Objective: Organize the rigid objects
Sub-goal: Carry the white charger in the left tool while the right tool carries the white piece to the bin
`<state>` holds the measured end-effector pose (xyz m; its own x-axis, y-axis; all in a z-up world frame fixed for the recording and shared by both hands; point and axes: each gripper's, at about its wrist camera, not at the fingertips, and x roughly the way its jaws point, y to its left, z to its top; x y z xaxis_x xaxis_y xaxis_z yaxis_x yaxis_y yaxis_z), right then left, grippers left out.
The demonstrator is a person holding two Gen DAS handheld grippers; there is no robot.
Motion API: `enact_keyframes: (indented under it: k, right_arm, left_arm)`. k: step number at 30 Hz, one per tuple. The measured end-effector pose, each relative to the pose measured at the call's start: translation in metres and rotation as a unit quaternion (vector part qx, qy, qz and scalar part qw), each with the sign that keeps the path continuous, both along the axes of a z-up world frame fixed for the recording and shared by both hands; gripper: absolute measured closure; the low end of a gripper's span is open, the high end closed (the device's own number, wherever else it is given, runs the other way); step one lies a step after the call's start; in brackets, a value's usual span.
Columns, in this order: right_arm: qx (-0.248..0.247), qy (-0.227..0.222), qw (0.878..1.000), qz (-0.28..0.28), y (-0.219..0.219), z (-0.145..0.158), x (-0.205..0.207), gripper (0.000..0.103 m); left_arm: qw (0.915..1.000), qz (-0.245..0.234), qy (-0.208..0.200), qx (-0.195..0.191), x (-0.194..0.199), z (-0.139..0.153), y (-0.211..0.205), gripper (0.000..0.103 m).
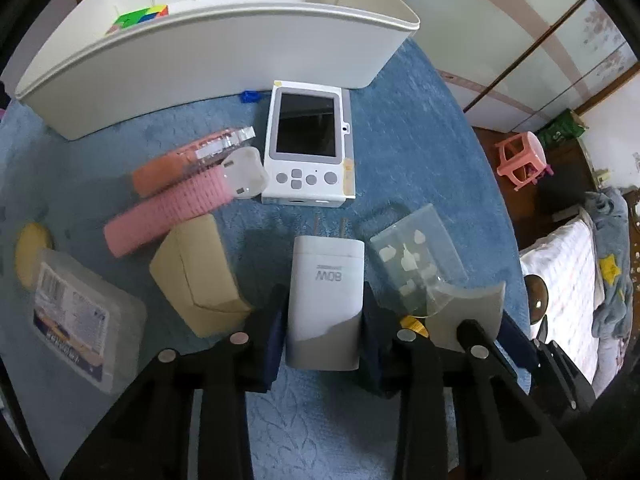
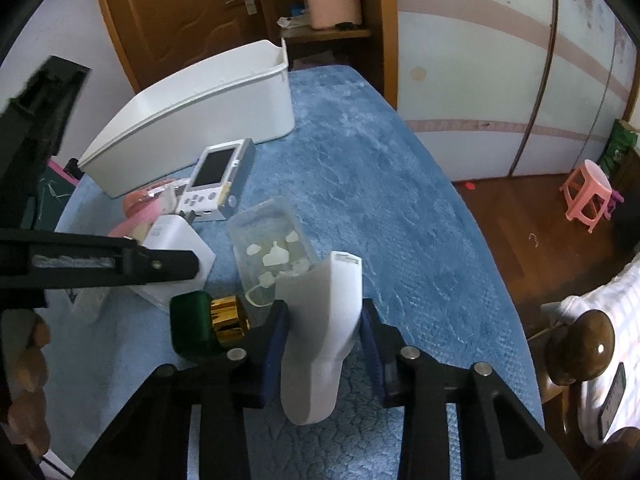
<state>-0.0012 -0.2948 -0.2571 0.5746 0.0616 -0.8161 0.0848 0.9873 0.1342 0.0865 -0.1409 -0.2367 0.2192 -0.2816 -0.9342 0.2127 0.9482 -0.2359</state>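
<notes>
**Both tongs loaded, clutter between me and the bin**

My left gripper (image 1: 324,320) is pinching the white charger (image 1: 326,292), marked 80W, its two prongs pointing away from me. My right gripper (image 2: 324,332) is clamped on a curved white handheld device (image 2: 328,320), tilted slightly above the blue cloth (image 2: 380,200).

Between my left tongs and the white bin (image 1: 192,68) lies a white handheld console (image 1: 306,140) on its box, straight ahead of the charger. To its left are two pink rolls (image 1: 168,208), side by side, with a clear plug cover (image 1: 246,174) resting against them. Nearer me sit one beige block (image 1: 196,276) and one clear labelled box (image 1: 76,316), with a yellow round thing (image 1: 30,248) behind it. Just right of the charger is one clear case (image 1: 416,258) holding small white pieces. In the right view a green and gold cylinder (image 2: 204,324) lies just beside my left finger.

The bin holds one multicoloured cube (image 1: 142,16) at its far left; the rest of its inside is hidden from me.
</notes>
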Motion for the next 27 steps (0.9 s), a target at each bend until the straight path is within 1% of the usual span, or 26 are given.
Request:
enact_keyframes:
  k: [2,3,5,9,12,14,16,18,21,22,23,25,27]
  right_arm:
    - [0.009,0.000,1.000,0.010,0.002,0.005,-0.001,0.080]
    - [0.009,0.001,1.000,0.013,0.003,0.009,-0.001,0.081]
    - [0.008,0.006,1.000,0.018,0.005,0.016,-0.001,0.082]
    - [0.034,0.000,0.999,0.023,0.004,0.047,0.001,0.082]
    - [0.041,-0.022,0.998,0.034,0.009,0.081,0.014,0.082]
    - [0.041,-0.041,0.997,0.041,0.014,0.104,0.029,0.082]
    - [0.049,-0.057,0.996,0.051,0.021,0.128,0.053,0.082]
    - [0.052,-0.066,0.995,0.054,0.028,0.145,0.079,0.082]
    - [0.048,-0.078,0.995,0.050,0.042,0.158,0.129,0.082]
    - [0.051,-0.074,0.995,0.047,0.046,0.158,0.146,0.082]
    - [0.056,-0.068,0.995,0.042,0.050,0.155,0.163,0.082]
    - [0.063,-0.051,0.996,0.032,0.058,0.143,0.198,0.082]
    - [0.054,-0.036,0.998,0.019,0.064,0.126,0.227,0.082]
  left_arm:
    - [1.0000,0.006,-0.001,-0.006,-0.003,0.008,0.004,0.067]
    - [0.9999,0.008,-0.003,-0.011,-0.005,0.013,0.006,0.068]
    - [0.9997,0.007,-0.019,-0.012,-0.009,0.033,0.012,0.068]
    - [0.9985,0.003,-0.052,-0.016,-0.005,0.082,0.023,0.068]
    - [0.9962,0.005,-0.086,-0.009,0.014,0.119,0.033,0.067]
    - [0.9945,0.008,-0.105,-0.003,0.034,0.136,0.038,0.067]
    - [0.9924,0.011,-0.122,0.012,0.061,0.148,0.040,0.067]
    - [0.9914,0.012,-0.128,0.021,0.092,0.152,0.044,0.067]
    - [0.9928,0.023,-0.114,0.027,0.139,0.138,0.049,0.067]
    - [0.9927,0.027,-0.113,0.033,0.156,0.130,0.050,0.067]
    - [0.9925,0.030,-0.112,0.038,0.164,0.126,0.049,0.067]
    - [0.9914,0.034,-0.116,0.050,0.186,0.110,0.050,0.067]
    - [0.9912,0.036,-0.115,0.054,0.197,0.099,0.051,0.067]
